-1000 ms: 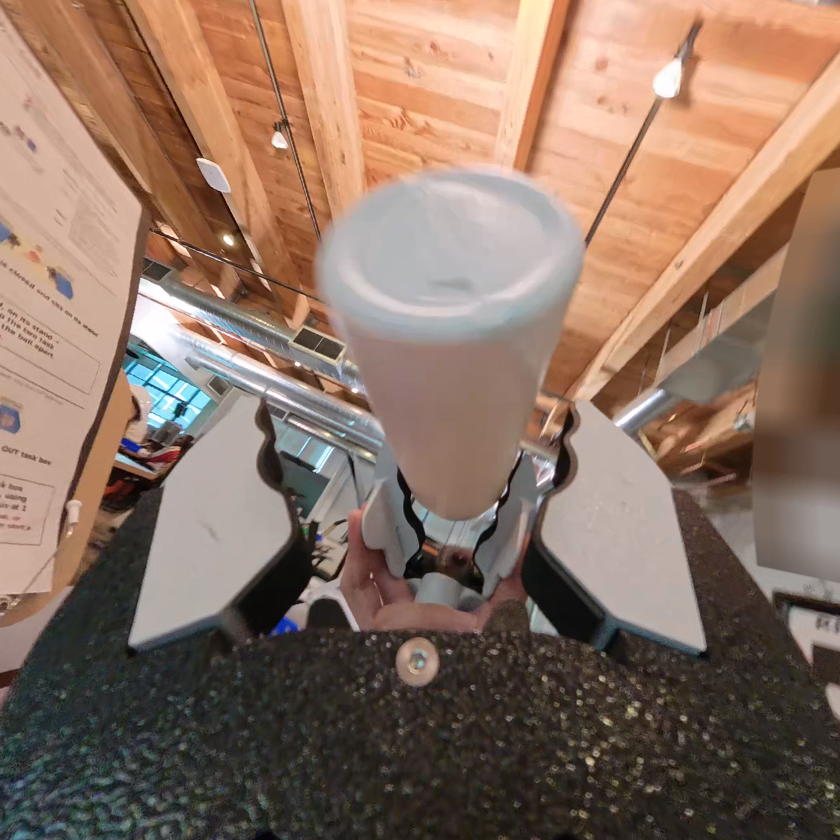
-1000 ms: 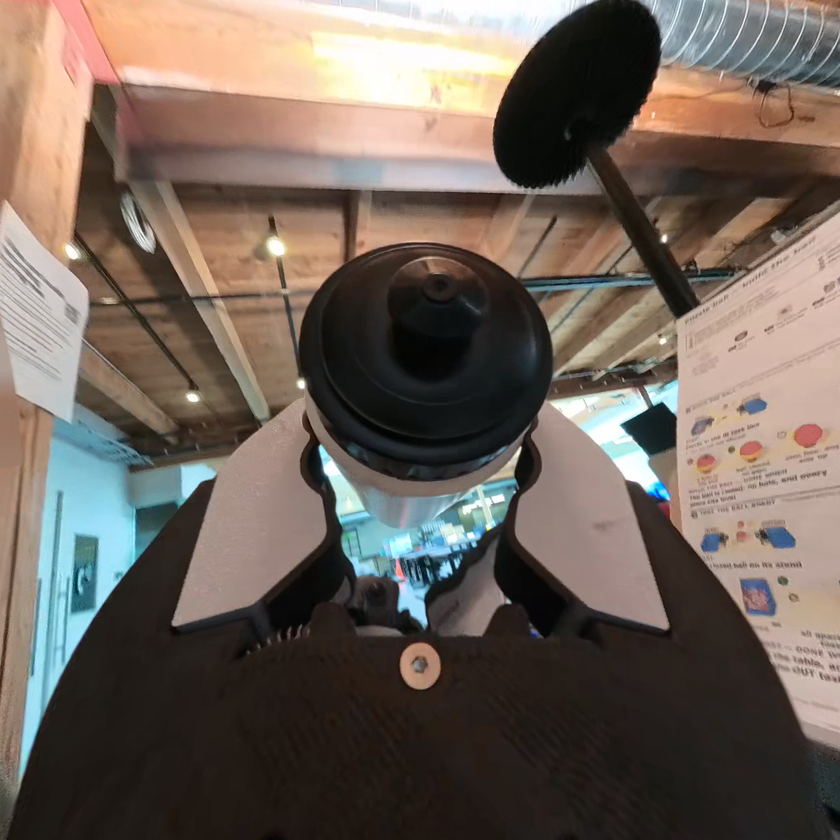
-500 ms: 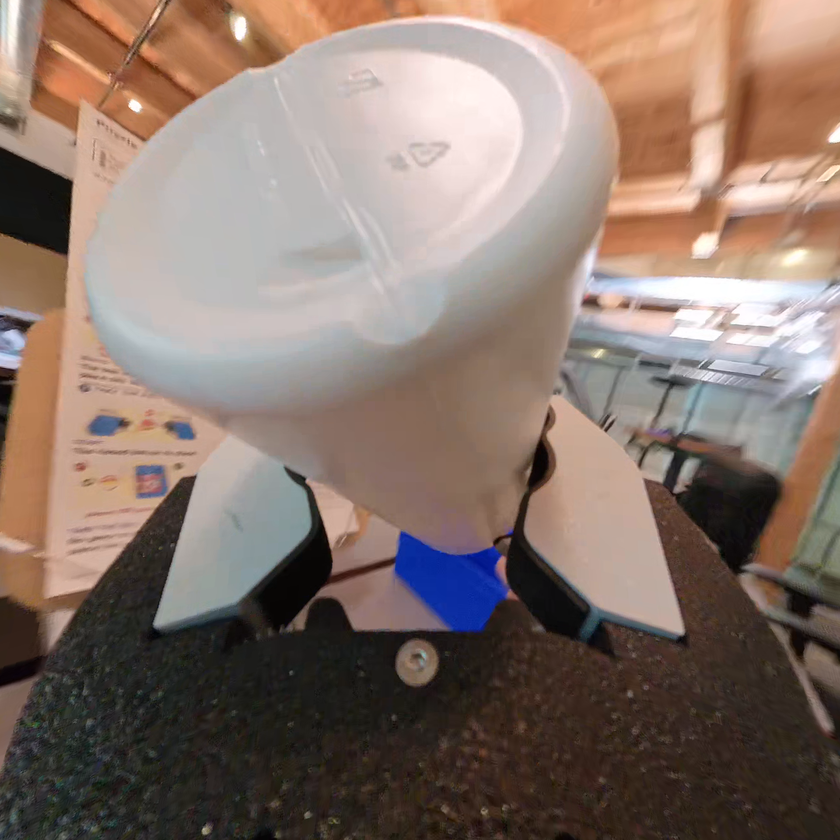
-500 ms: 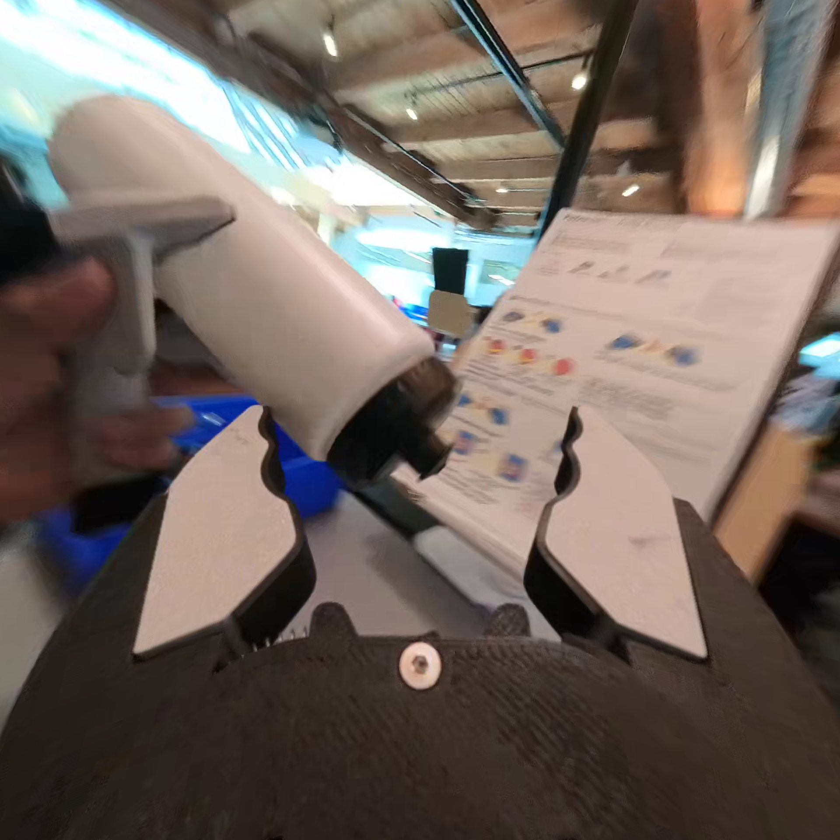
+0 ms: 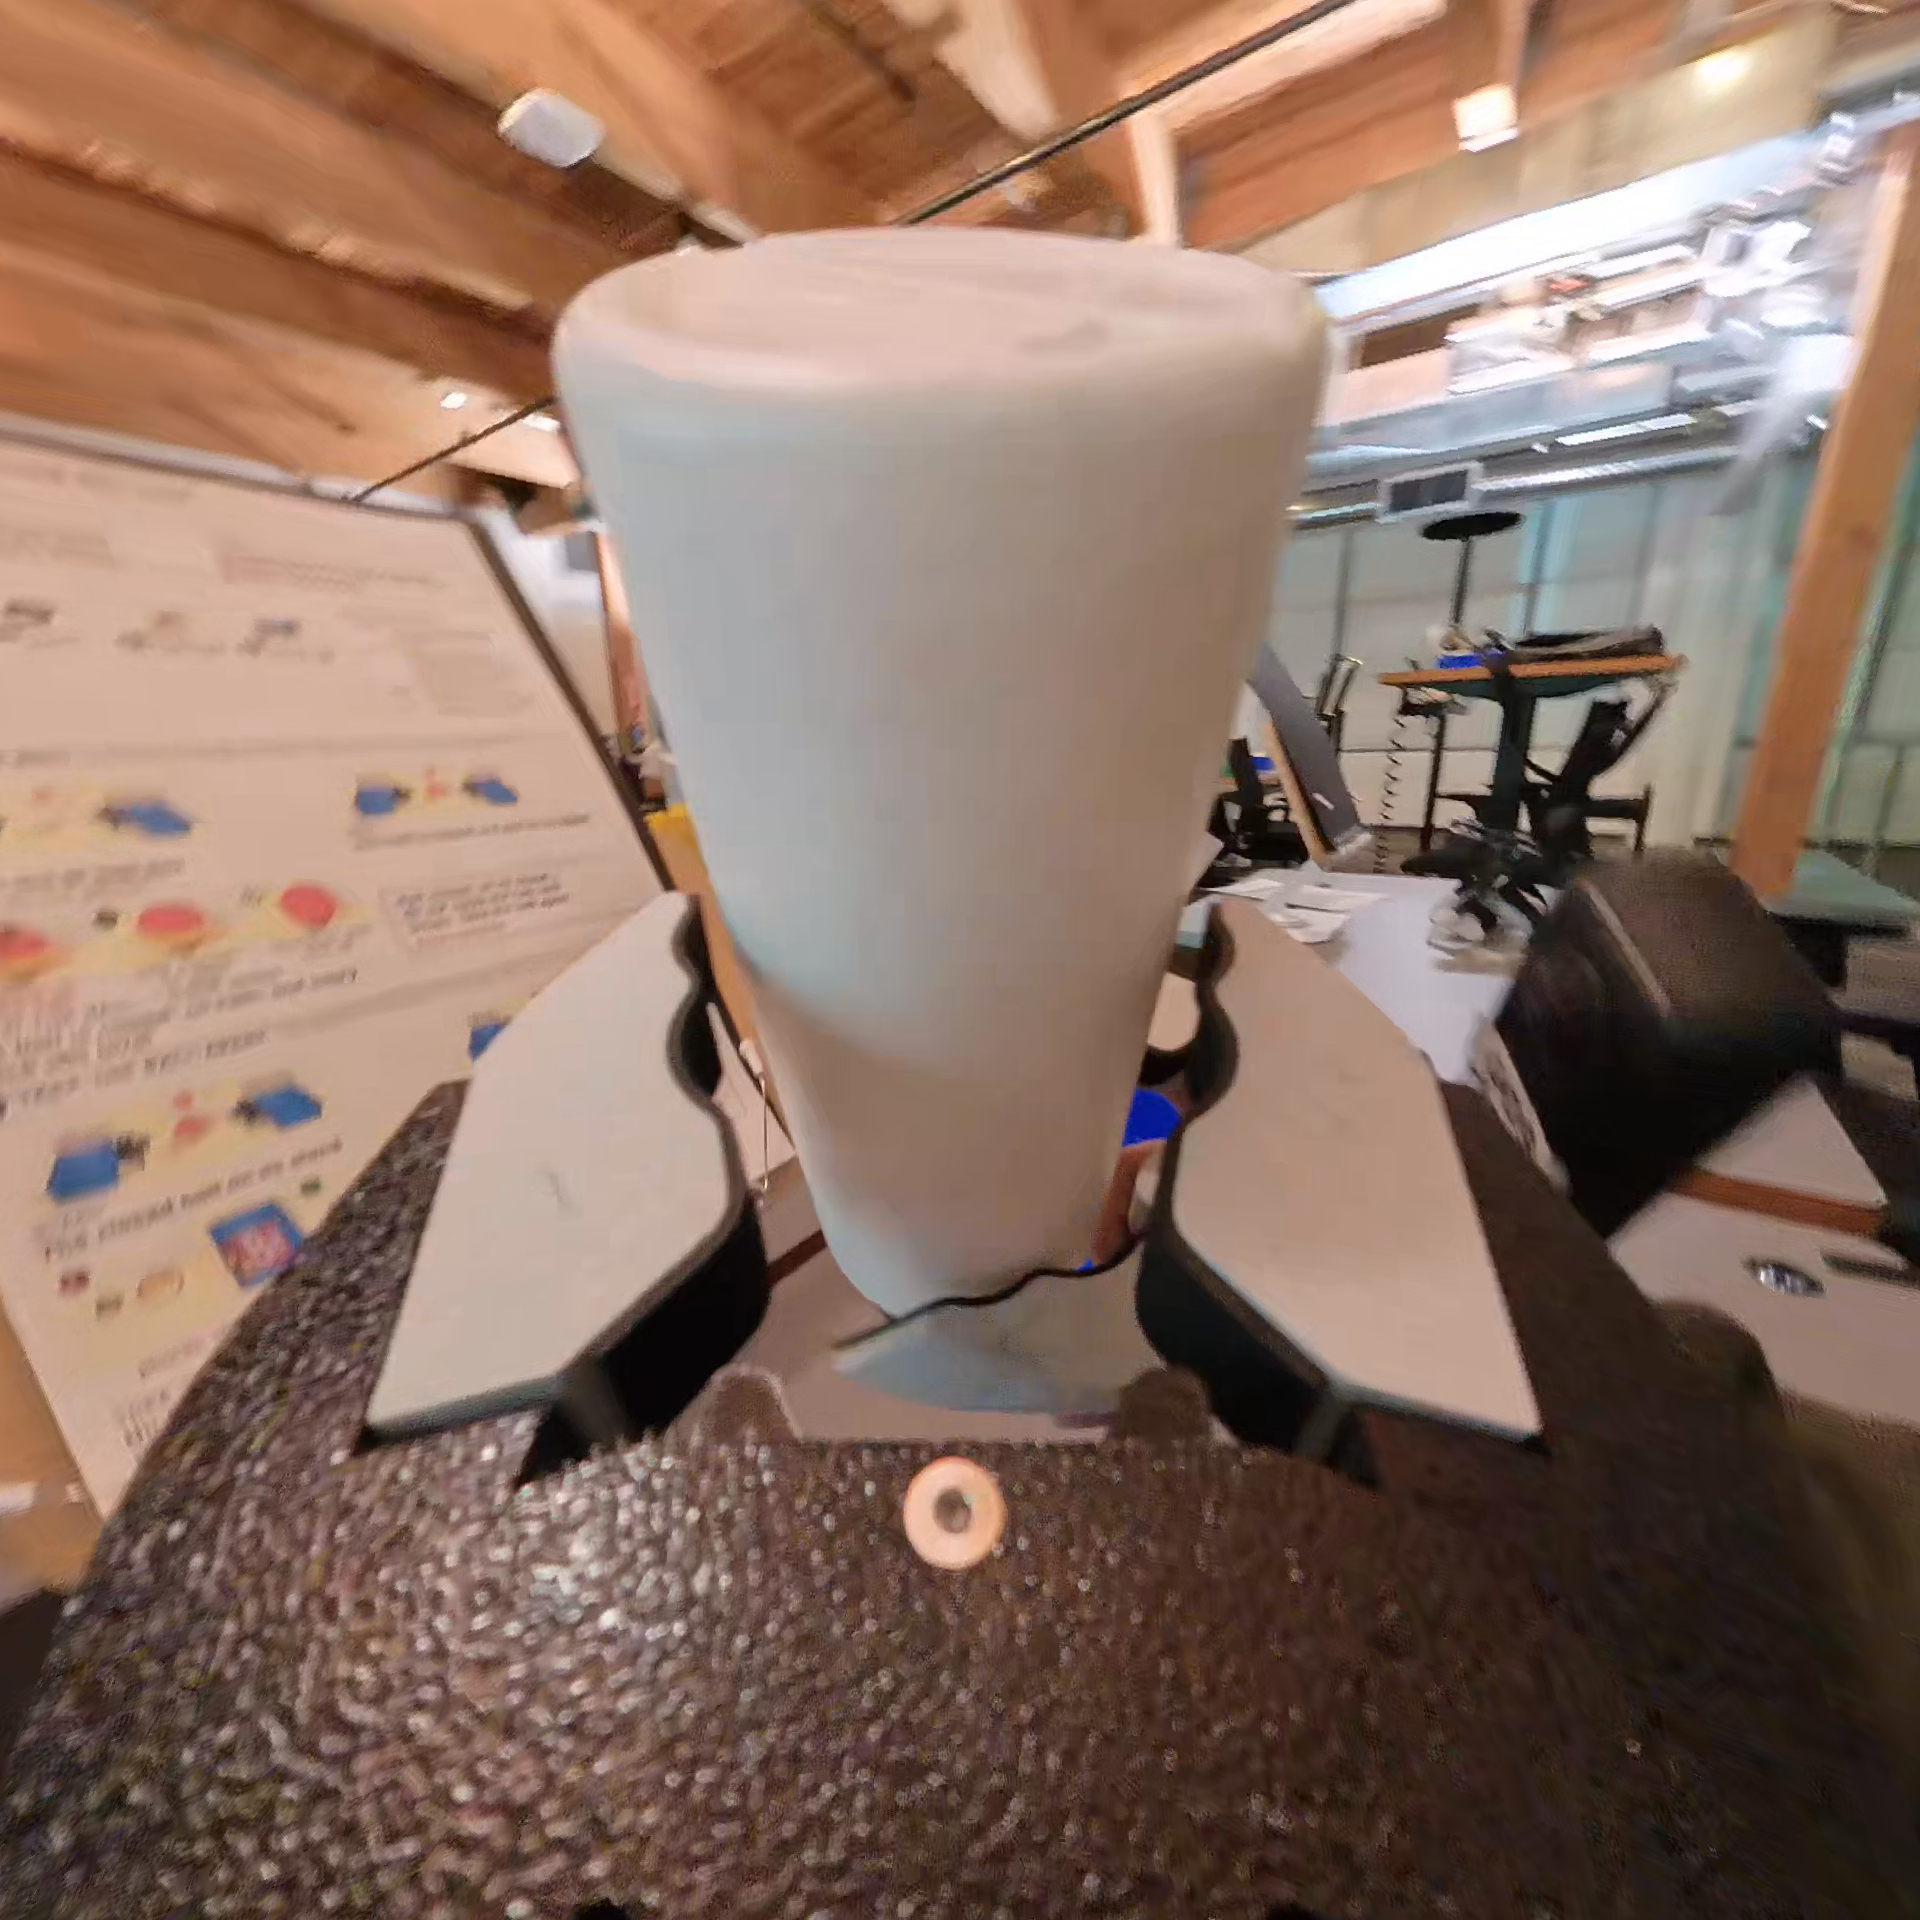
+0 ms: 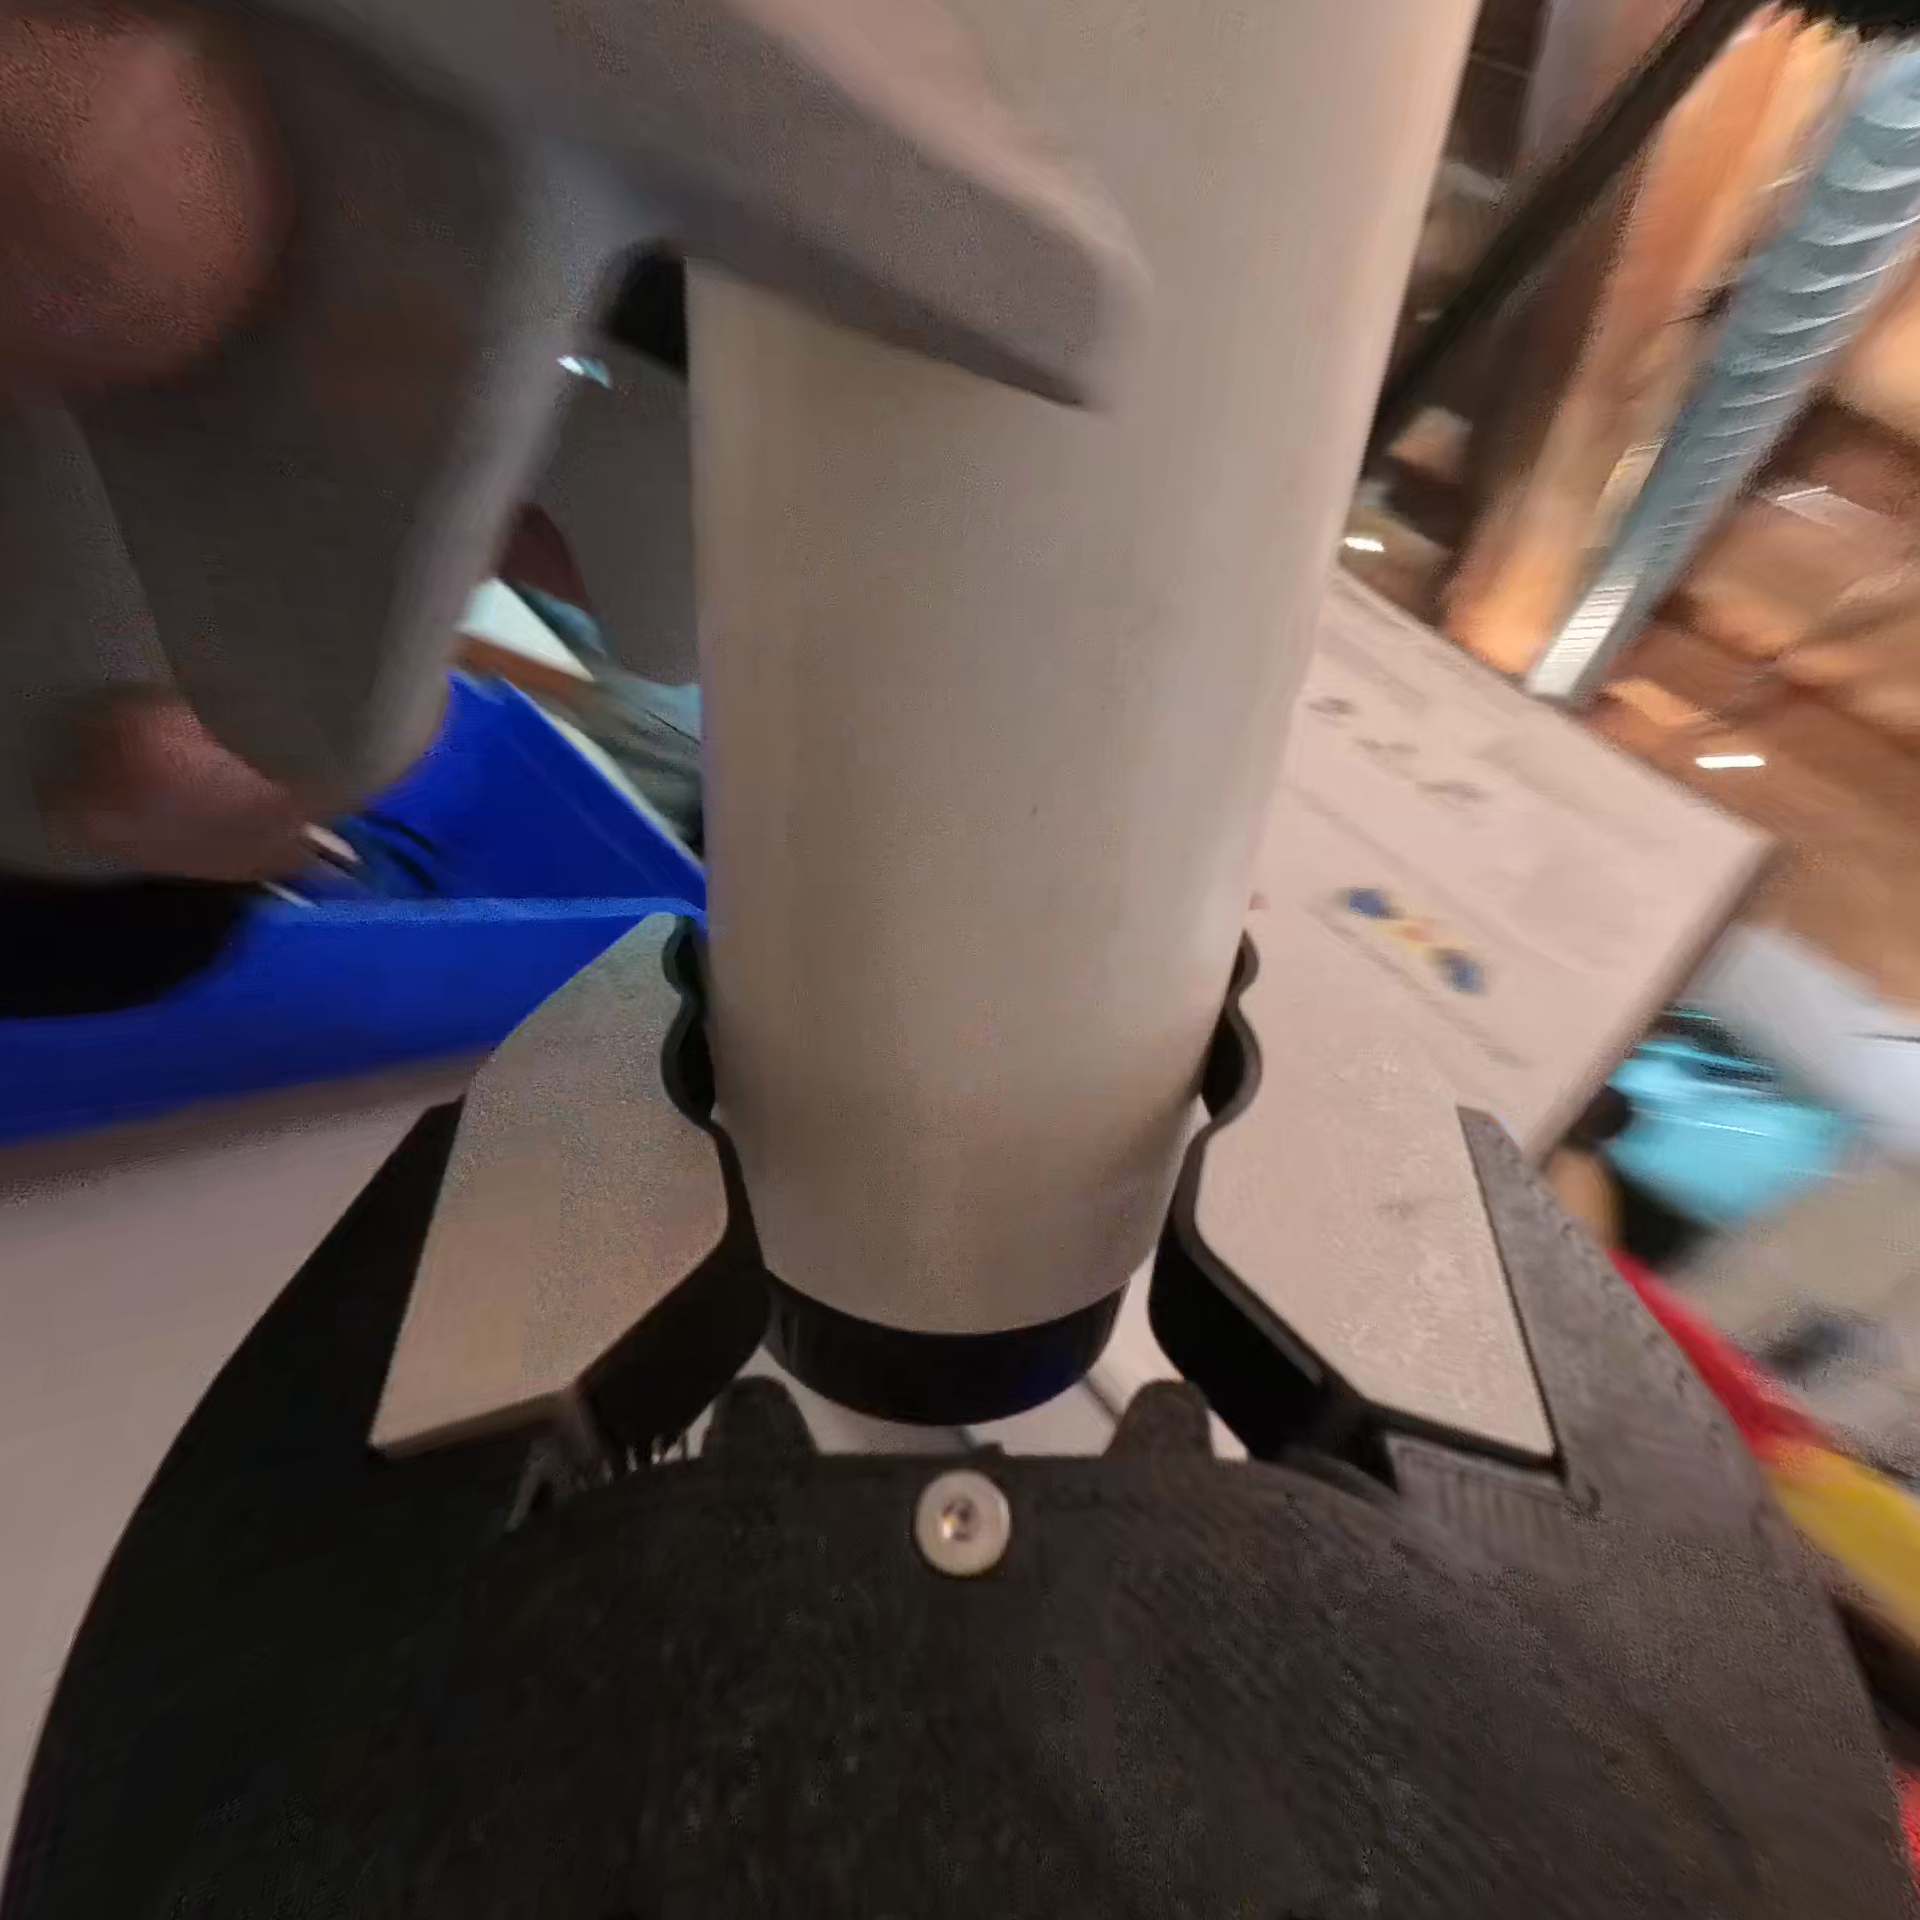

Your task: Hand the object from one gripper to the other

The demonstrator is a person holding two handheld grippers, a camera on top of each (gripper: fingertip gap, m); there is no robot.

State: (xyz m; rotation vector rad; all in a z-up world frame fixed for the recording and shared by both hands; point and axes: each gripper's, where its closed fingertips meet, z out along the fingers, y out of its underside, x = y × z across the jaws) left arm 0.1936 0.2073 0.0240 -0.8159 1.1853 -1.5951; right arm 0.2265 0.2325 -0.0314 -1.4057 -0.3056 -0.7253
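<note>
Standing upright, white bottle [image 5: 935, 748], black cap [image 6: 940, 1371]

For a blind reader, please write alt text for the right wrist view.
A white bottle with a black cap stands between the right tongs, cap end nearest the camera. The other tongs hold it higher up; a blue bin lies behind.

A workshop room with wooden ceiling and printed boards

At the left stands a large instruction board [image 5: 239, 831] with small coloured pictures, tilted back, under wooden ceiling beams [image 5: 260, 239]. Far at the right there is a high desk [image 5: 1527, 675] with dark chairs [image 5: 1496, 852] near it, and a wooden post [image 5: 1829, 582]. A blue bin [image 6: 343, 935] lies low at the left on the pale tabletop [image 6: 156, 1299]; a metal duct [image 6: 1745, 343] runs at the upper right.
</note>
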